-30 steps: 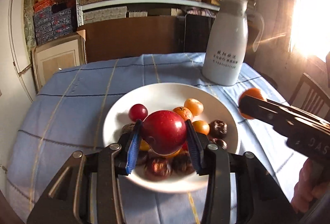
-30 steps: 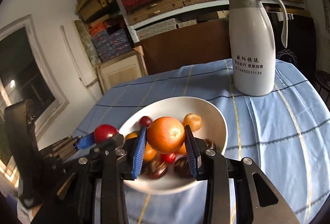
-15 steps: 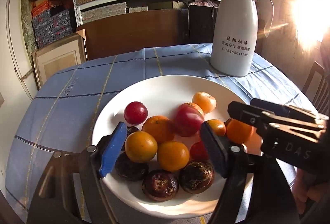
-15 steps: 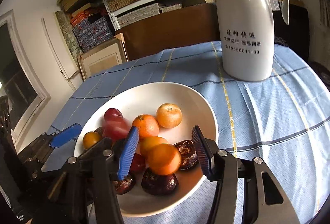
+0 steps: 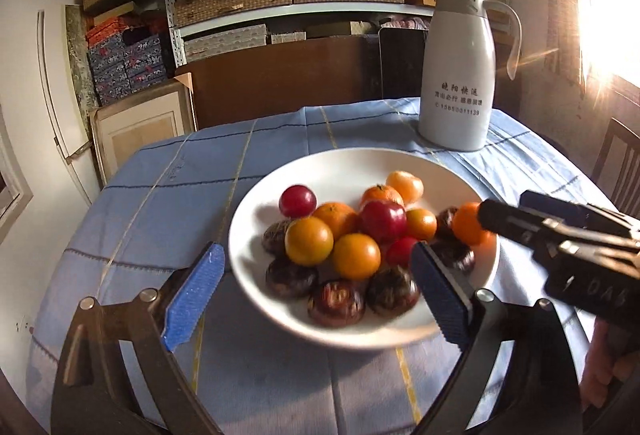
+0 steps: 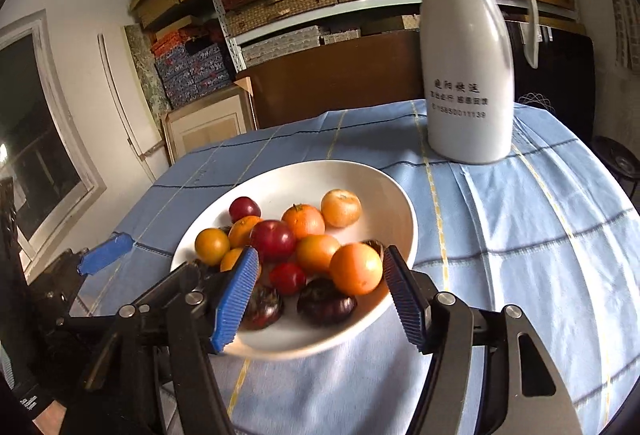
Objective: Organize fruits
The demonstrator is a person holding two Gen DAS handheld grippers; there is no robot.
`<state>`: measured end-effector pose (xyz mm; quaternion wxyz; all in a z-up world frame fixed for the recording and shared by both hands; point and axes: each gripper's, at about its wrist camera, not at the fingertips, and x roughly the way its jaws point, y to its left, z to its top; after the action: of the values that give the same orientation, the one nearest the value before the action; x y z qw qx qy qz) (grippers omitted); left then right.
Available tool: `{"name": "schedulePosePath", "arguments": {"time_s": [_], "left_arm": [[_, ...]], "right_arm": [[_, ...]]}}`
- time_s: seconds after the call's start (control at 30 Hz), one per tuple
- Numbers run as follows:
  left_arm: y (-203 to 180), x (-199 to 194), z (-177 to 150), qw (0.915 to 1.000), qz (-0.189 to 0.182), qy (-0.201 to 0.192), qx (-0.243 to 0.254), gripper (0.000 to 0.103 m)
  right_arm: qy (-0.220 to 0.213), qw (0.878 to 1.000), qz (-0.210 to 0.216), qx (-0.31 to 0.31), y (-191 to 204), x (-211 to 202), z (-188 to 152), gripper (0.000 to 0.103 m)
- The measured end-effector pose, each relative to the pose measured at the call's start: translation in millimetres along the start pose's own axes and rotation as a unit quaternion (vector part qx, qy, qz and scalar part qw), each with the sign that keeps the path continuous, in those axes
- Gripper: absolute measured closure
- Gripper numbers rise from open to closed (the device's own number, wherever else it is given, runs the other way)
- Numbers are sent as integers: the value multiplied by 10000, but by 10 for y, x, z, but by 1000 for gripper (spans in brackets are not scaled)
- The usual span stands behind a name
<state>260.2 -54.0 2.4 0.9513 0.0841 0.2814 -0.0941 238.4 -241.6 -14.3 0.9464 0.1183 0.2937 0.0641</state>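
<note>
Both my grippers have just been opening: the red apple (image 5: 382,221) and the orange (image 6: 356,269) now lie in the white bowl (image 5: 256,219). Left gripper (image 5: 316,289) and right gripper (image 6: 320,295) gape empty, fruit at twelve o'clock from each, right nearer the orange.

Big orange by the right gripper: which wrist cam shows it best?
Right wrist. The big orange lies whole and unobstructed in the white bowl, between the right gripper's open pads. In the left wrist view that orange is partly hidden behind the right gripper's finger.
</note>
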Motion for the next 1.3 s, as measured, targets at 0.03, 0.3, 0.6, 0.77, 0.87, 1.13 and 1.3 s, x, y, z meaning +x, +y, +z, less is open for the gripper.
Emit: {"name": "schedulePosePath", "arguments": {"time_s": [0.03,0.3,0.6,0.77,0.87,1.13,1.3], "left_arm": [[-6,-36,-32,10000,9,-10,-7,11],[20,-347,-413,9999,66,44,-81,7],[179,-686,-719,9989,166,16,-434,5],[196,-745,-760,9986,232,47,-480,5],[213,-733,-750,9979,293,138,-557,5],[186,-808,-742,9981,323,4,-527,5],[174,-835,-737,9982,141,12,-585,5]], "right_arm": [[-55,10000,-2,53,-9,-73,-43,37],[-157,9997,-100,-175,103,-392,-377,31],[-243,9989,-252,-323,169,-677,-649,10],[-276,9959,-464,-728,329,-772,-808,4],[-303,9935,-630,-898,383,-799,-843,4],[-271,9951,-708,-632,274,-808,-829,4],[-271,9949,-731,-641,284,-807,-826,4]]}}
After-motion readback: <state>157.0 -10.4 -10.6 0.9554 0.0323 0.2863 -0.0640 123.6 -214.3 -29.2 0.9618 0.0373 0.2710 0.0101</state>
